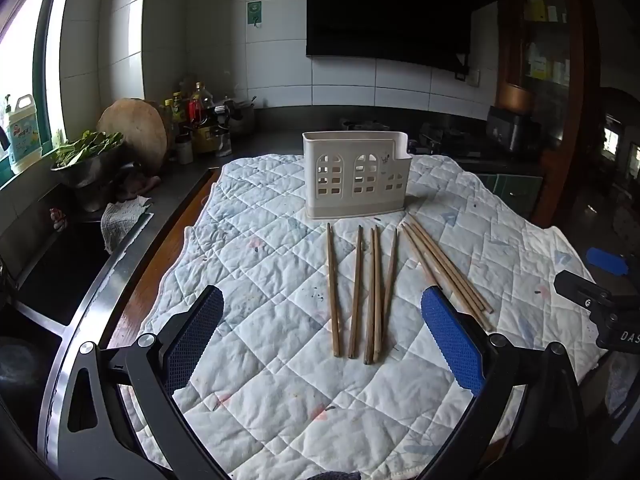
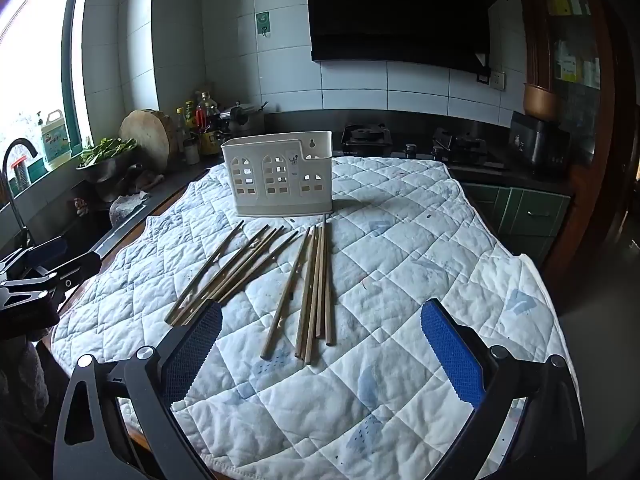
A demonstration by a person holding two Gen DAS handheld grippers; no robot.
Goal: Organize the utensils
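Kitchen counter under white quilted cloth (image 1: 280,264) bears chopsticks (image 1: 360,292) and holder (image 1: 356,174); both grippers (image 1: 322,338) (image 2: 320,350) gape wide, empty.

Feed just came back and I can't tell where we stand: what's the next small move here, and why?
Probably lower the left tongs onto the left chopstick group. Both tongs stand open and empty, every chopstick lies on the quilted cloth, and the cream utensil holder behind them looks empty. That group sits right ahead between the left fingers.

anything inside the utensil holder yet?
Nothing shows above the holder's rim or through its window cutouts, so it looks empty. Its floor is hidden by the walls. The chopsticks all lie on the quilt in front of it.
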